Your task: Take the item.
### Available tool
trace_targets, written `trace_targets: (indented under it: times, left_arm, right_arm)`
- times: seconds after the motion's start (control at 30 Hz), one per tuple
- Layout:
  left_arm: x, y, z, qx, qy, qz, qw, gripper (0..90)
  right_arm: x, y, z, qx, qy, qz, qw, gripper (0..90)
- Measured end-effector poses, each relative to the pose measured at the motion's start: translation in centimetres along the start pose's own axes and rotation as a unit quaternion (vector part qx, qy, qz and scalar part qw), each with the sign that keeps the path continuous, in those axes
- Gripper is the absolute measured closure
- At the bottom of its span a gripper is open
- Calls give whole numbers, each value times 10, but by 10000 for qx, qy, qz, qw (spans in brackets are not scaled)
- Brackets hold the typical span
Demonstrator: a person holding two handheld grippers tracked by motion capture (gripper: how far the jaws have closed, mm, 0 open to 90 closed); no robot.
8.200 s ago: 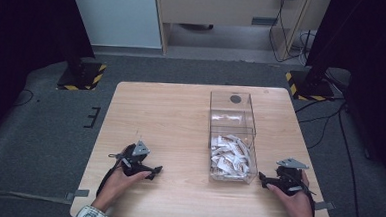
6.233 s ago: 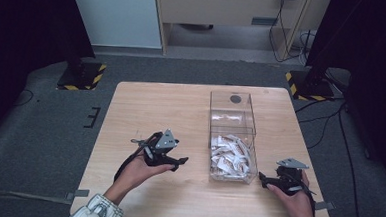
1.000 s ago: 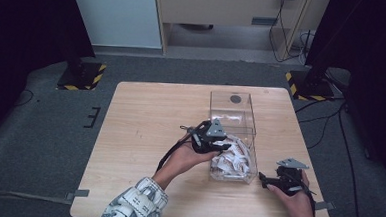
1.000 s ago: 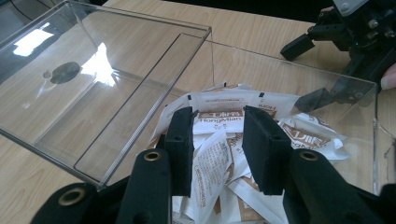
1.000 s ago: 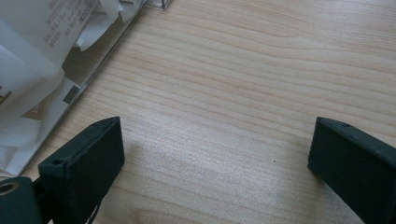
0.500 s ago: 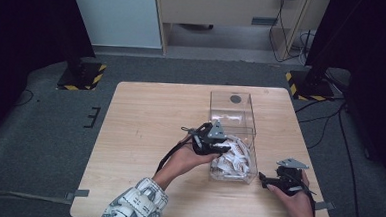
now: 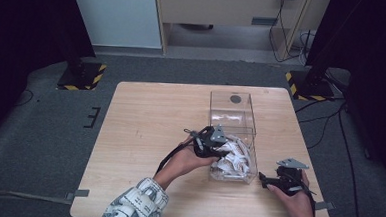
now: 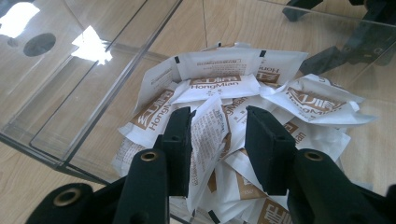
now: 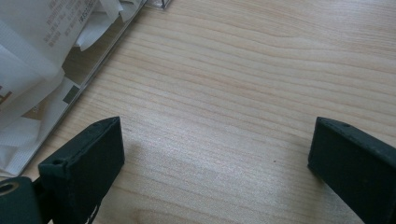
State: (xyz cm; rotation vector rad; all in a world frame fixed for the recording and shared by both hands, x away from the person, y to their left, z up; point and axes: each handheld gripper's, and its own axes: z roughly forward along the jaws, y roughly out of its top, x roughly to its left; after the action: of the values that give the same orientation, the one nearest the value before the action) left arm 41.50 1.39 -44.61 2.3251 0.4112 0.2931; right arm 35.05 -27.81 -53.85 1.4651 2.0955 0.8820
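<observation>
High view: left gripper (image 7: pixel 218 149) over the clear box (image 7: pixel 232 106), at its near compartment of sachets (image 7: pixel 236 161); right gripper (image 7: pixel 273 181) parked on the desk (image 7: pixel 145 126).
Left gripper view: jaws part-open, 1 upright sachet (image 8: pixel 208 135) between them, not yet pinched.
Right gripper view: jaws wide open, empty.

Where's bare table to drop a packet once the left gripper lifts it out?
The table left of the clear box is bare to its edge. So is the box's far compartment. It is crowded in the near compartment, with packets, and between box and right gripper.
</observation>
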Motion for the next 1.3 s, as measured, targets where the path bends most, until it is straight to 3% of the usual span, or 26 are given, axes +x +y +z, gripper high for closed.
trace_targets:
  times: [0.53, 0.83, 1.3]
  left_arm:
    - [-1, -1, 6, 147, -44, 34, 9999, 632]
    - [-2, -1, 9, 268, -42, 20, 9996, 741]
    - [-3, 3, 3, 17, -38, 68, 10000, 876]
  right_arm:
    - [0, 0, 0, 0, 2, -1, 10000, 38]
    - [0, 0, 0, -1, 5, -2, 10000, 38]
    - [0, 0, 0, -1, 6, -3, 10000, 38]
